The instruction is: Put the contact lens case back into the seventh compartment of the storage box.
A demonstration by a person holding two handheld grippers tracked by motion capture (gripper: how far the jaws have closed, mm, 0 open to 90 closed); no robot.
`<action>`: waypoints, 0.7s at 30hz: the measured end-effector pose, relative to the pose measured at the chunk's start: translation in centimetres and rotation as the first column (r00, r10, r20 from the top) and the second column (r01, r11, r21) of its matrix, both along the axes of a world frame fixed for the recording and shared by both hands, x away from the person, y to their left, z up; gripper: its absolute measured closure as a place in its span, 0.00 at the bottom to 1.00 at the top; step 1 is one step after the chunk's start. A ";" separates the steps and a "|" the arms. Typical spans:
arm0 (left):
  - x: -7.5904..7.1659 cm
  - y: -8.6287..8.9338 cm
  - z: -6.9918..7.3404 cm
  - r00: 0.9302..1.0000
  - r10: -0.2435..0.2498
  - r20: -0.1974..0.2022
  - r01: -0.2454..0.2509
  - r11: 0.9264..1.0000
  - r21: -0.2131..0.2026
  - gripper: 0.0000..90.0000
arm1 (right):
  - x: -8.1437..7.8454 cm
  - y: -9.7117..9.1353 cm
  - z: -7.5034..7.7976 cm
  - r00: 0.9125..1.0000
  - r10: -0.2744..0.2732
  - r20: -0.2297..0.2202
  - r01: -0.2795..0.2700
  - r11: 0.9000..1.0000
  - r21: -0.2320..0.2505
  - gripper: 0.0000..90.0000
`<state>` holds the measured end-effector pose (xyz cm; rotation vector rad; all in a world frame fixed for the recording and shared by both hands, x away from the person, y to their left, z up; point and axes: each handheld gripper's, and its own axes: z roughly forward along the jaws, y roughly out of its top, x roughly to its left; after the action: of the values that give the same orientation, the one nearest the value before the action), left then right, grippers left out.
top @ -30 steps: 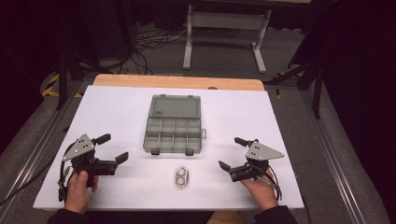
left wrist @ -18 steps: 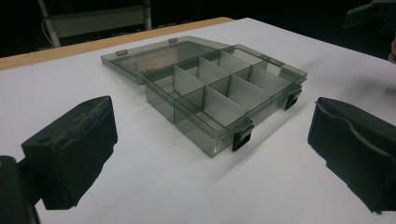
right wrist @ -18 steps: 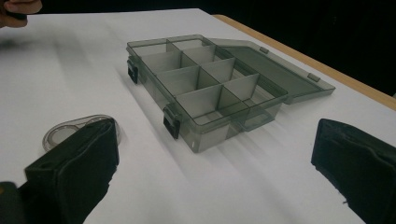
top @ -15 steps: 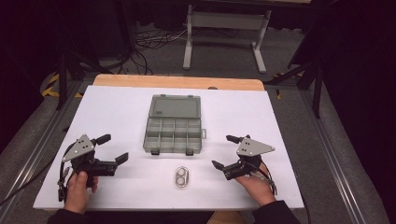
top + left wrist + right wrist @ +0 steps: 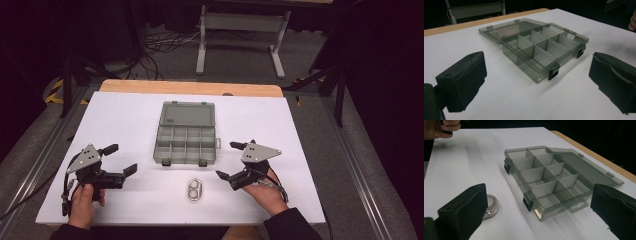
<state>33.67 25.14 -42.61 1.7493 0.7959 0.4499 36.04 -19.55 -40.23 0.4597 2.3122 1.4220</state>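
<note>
My table [image 5: 125,115] carries one open box [image 5: 186,137] at its centre, lid laid flat behind eight empty compartments, with two black latches on its near wall. My two grippers rest low on either side of it. My left gripper [image 5: 119,159] points right, jaws spread wide and empty. My right gripper [image 5: 230,160] points left, jaws likewise parted and empty. One small metal clip [image 5: 194,189] lies in front of the box, nearer my right gripper; the right gripper view places this clip [image 5: 489,206] just beside one jaw.
</note>
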 end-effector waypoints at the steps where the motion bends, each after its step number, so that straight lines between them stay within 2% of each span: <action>1: 0.0 0.0 0.0 1.000 -0.002 0.000 0.002 1.000 0.000 0.02 | 0.1 0.1 0.0 1.000 0.005 -0.001 -0.005 1.000 -0.002 0.02; 21: 0.0 0.0 0.1 1.000 0.000 0.000 0.000 1.000 0.003 0.03 | 1.1 3.5 1.4 0.995 0.104 -0.002 -0.104 0.994 -0.038 0.03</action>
<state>33.64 25.12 -42.49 1.7527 0.7953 0.4510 37.14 -16.03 -38.87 0.3331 2.3903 1.4216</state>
